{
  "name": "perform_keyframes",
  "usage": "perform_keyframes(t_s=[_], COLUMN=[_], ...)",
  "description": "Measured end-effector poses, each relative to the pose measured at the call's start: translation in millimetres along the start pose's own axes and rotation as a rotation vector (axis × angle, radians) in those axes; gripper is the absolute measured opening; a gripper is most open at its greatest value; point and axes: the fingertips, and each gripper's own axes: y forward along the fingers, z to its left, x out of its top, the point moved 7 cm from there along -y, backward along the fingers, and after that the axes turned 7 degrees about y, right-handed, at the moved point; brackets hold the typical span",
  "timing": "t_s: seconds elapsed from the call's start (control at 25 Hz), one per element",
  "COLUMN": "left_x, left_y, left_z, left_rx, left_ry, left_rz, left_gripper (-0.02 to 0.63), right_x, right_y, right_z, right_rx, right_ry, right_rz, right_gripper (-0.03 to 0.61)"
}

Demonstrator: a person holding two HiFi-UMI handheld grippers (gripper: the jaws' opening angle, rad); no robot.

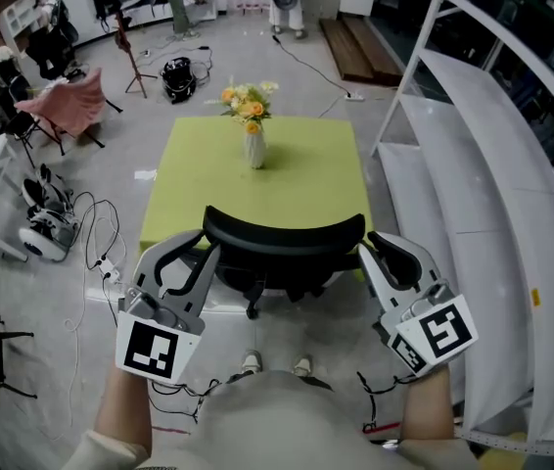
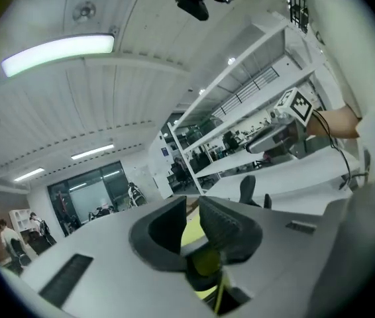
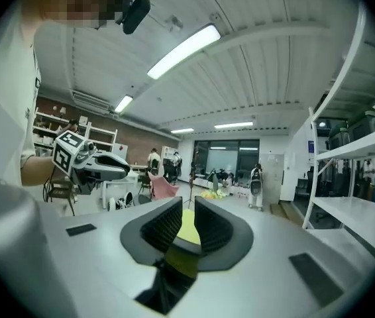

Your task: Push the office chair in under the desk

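Observation:
The black office chair [image 1: 287, 238] stands at the near edge of the green desk [image 1: 306, 164], its seat partly under the top and its curved backrest toward me. My left gripper [image 1: 206, 248] is at the backrest's left end and my right gripper [image 1: 368, 250] at its right end. In the left gripper view the jaws [image 2: 193, 220] stand narrow, with the dark backrest rim [image 2: 201, 252] across the gap and the green desk [image 2: 191, 235] behind it. The right gripper view shows the same: narrow jaws [image 3: 188, 220] closed on the rim [image 3: 187, 247].
A white vase of flowers [image 1: 253, 125] stands on the desk's far half. Tall white shelving [image 1: 492, 194] runs close along the right. Cables [image 1: 91, 233], white devices [image 1: 47, 228] and a pink chair [image 1: 71, 106] lie on the left floor. My feet [image 1: 275, 364] are behind the chair.

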Motion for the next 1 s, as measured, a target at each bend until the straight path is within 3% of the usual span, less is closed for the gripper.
perform_keyframes(t_s=[0.04, 0.2, 0.44, 0.64, 1.0], left_x=[5.7, 16.4, 17.4, 0.8, -30.7], left_y=[-3.7, -17.4, -28.4, -31.1, -19.9], left_z=[3.8, 12.6, 9.4, -1.2, -27.7], left_rx=[0.021, 0.144, 0.144, 0.183, 0.124], left_ry=[-0.017, -0.237, -0.262, -0.294, -0.343], left_rz=[-0.011, -0.027, -0.043, -0.046, -0.01], left_gripper=[0.058, 0.008, 0.008, 0.008, 0.008], right_x=[6.0, 23.0, 26.7, 10.4, -20.8], right_y=[-1.5, -8.1, -3.4, 6.8, 22.3], right_z=[2.4, 10.4, 36.6, 51.6, 49.3], right_rx=[-0.005, -0.009, 0.024, 0.056, 0.061], right_ry=[0.005, 0.041, 0.08, 0.064, 0.053], right_rz=[-0.024, -0.097, -0.131, -0.076, 0.02], right_gripper=[0.058, 0.012, 0.006, 0.006, 0.006])
